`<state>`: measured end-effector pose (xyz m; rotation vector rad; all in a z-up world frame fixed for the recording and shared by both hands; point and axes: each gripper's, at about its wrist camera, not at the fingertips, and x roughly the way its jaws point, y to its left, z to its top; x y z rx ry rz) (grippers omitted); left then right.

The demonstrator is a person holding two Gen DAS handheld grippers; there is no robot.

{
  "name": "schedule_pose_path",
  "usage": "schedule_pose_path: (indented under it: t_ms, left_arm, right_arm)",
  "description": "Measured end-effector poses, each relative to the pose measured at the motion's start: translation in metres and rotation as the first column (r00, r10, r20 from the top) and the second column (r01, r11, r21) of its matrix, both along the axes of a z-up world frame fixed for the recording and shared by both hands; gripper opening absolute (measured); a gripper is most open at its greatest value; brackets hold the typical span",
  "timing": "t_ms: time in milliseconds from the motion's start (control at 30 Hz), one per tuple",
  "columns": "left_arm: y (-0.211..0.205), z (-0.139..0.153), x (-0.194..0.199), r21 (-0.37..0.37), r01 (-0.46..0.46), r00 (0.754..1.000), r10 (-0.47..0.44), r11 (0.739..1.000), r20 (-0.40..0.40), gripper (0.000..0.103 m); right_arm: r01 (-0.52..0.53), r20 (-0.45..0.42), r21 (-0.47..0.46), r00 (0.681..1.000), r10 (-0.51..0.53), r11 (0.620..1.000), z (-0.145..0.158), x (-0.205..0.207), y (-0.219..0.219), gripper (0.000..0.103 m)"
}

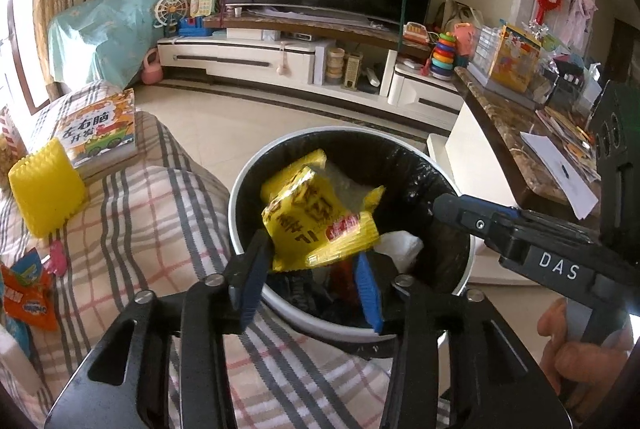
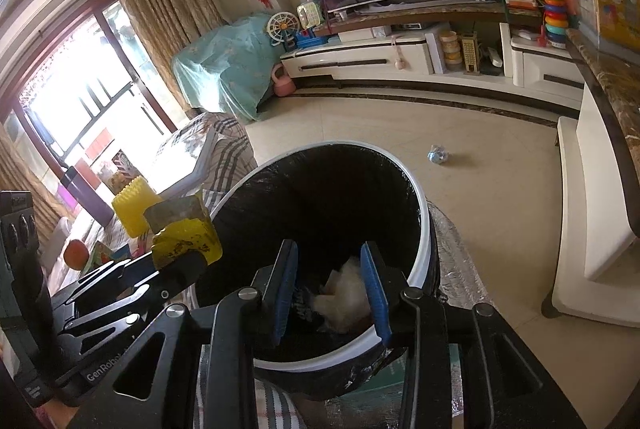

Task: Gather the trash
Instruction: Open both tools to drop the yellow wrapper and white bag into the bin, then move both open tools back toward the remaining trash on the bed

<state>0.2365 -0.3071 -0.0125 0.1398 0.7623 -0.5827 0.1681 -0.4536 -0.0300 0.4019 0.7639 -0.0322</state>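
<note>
A crumpled yellow snack wrapper [image 1: 316, 217] hangs over the mouth of the white-rimmed, black-lined trash bin [image 1: 240, 197]. My left gripper [image 1: 312, 277] is open. The wrapper leans on the tip of its left finger [image 1: 256, 261] and sits clear of the right blue pad [image 1: 368, 289]. In the right wrist view the same wrapper [image 2: 184, 237] perches on the left gripper [image 2: 188, 261] at the bin's rim [image 2: 420, 213]. My right gripper [image 2: 332, 289] stands open over the bin with nothing between its pads. White tissue [image 2: 348, 289] lies inside the bin.
A checked cloth [image 1: 140, 229] at left carries a yellow ridged block [image 1: 44, 189], a picture book [image 1: 104, 133] and an orange snack packet [image 1: 28, 293]. A marble-topped counter [image 1: 516, 149] stands to the right. A small crumpled blue item [image 2: 438, 153] lies on the tiled floor.
</note>
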Motion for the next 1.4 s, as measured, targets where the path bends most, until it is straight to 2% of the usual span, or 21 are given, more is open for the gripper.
schedule_pose_path:
  t_ms: [33, 100, 133, 233, 300, 400, 500, 667, 1133, 1400]
  left_arm:
    - [0.001, 0.0, -0.001, 0.0, -0.004, 1.0, 0.004, 1.0, 0.002, 0.053]
    - [0.005, 0.0, -0.003, -0.003, -0.015, 1.0, 0.015, 1.0, 0.006, 0.06]
    - [0.009, 0.0, -0.005, -0.008, -0.02, 1.0, 0.02, 1.0, 0.006, 0.06]
    - [0.018, -0.001, -0.008, -0.017, -0.036, 0.999, 0.036, 0.999, -0.002, 0.062]
    - [0.027, -0.001, -0.011, -0.026, -0.047, 0.999, 0.047, 0.999, -0.007, 0.062]
    - [0.045, -0.003, -0.019, -0.035, -0.076, 0.997, 0.076, 0.996, -0.012, 0.064]
    - [0.062, -0.006, -0.026, -0.04, -0.104, 0.995, 0.103, 0.994, -0.017, 0.065]
    - [0.1, -0.012, -0.039, -0.053, -0.167, 0.986, 0.165, 0.985, -0.032, 0.065]
    - [0.192, -0.021, -0.061, -0.069, -0.323, 0.946, 0.32, 0.944, -0.05, 0.066]
    - [0.221, -0.028, -0.064, -0.055, -0.383, 0.924, 0.381, 0.922, -0.046, 0.066]
  right_arm:
    - [0.003, 0.003, -0.001, 1.0, -0.003, 1.0, 0.001, -0.001, 0.0, 0.036]
    - [0.009, 0.01, -0.002, 1.0, -0.009, 1.0, 0.003, -0.004, -0.002, 0.036]
    - [0.012, 0.015, -0.003, 1.0, -0.012, 1.0, 0.004, -0.006, -0.002, 0.037]
    - [0.023, 0.036, -0.002, 0.999, -0.023, 1.0, 0.008, -0.012, -0.002, 0.051]
    - [0.027, 0.048, 0.002, 0.998, -0.028, 1.0, 0.011, -0.016, -0.001, 0.065]
    - [0.026, 0.064, 0.011, 0.998, -0.027, 1.0, 0.013, -0.021, 0.005, 0.077]
    - [0.014, 0.077, 0.001, 0.997, -0.014, 1.0, 0.016, -0.023, 0.018, 0.085]
    - [-0.031, 0.088, -0.001, 0.996, 0.031, 1.0, 0.017, -0.027, 0.045, 0.09]
    - [-0.159, 0.049, 0.034, 0.986, 0.157, 0.987, -0.001, -0.025, 0.115, 0.09]
    - [-0.205, 0.039, 0.039, 0.978, 0.203, 0.978, -0.005, -0.021, 0.141, 0.09]
